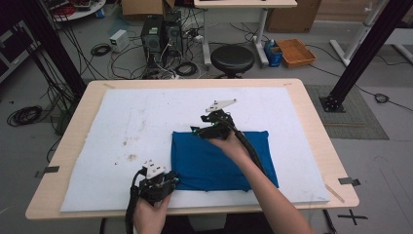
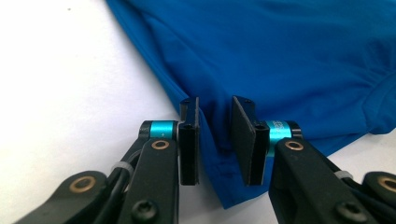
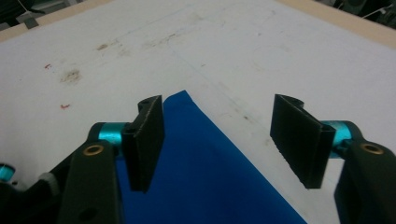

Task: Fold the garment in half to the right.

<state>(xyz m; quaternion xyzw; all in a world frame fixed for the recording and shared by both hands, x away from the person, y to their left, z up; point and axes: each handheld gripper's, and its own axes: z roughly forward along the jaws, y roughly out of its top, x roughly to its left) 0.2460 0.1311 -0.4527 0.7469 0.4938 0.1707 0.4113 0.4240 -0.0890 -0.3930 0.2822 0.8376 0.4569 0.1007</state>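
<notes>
From the high view, the blue cloth lies flat on the white mat, the left gripper at its near-left corner and the right gripper at its far-left corner. In the left gripper view the jaws straddle a raised fold of that corner, a gap showing at one pad; close fully before lifting. In the right gripper view the jaws stand spread over the cloth's corner; lower them first, then pinch
</notes>
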